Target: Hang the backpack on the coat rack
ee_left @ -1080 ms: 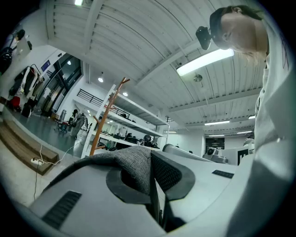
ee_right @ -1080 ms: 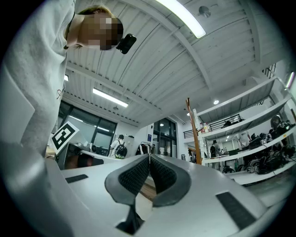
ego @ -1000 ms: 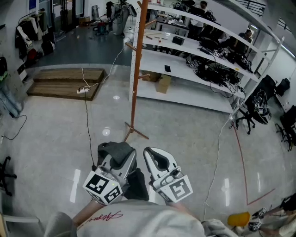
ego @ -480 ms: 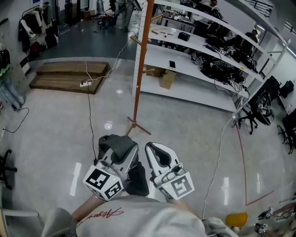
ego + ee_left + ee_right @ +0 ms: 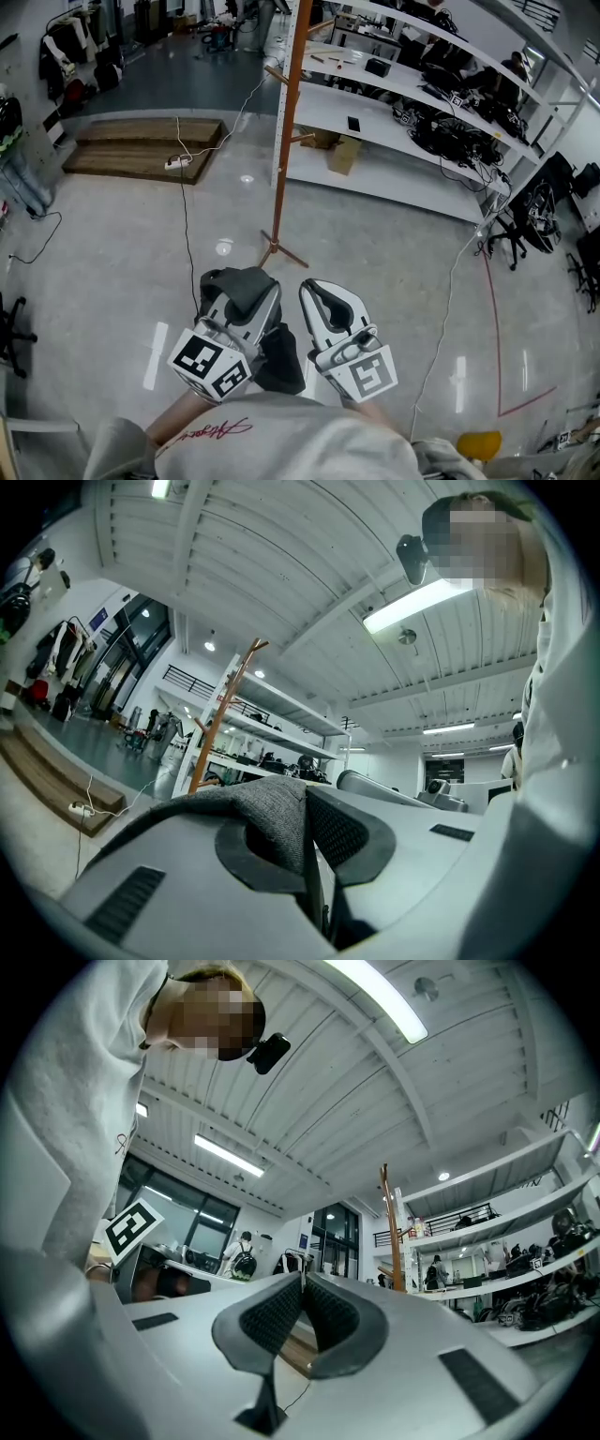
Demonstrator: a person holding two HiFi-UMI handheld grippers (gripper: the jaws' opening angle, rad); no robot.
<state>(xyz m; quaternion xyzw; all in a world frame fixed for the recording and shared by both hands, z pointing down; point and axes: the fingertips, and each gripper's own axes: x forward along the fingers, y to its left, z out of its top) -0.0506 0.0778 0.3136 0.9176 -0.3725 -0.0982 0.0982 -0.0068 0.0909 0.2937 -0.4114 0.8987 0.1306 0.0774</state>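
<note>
Grey and black fabric backpack (image 5: pixel 246 287).

Nothing here reads clearly. The red cursive lettering (image 5: pixel 211 434) on the white sweatshirt (image 5: pixel 281 442), just behind the left gripper (image 5: pixel 239 291), is too small and slanted to make out.

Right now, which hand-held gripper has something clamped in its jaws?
The left hand-held gripper: it pinches grey backpack fabric. The right hand-held gripper is shut on nothing.

right gripper (image 5: pixel 302 1282) jaws pressed together, empty, wooden coat rack (image 5: pixel 387 1232) upright beyond, white sleeve (image 5: pixel 70 1119) left
</note>
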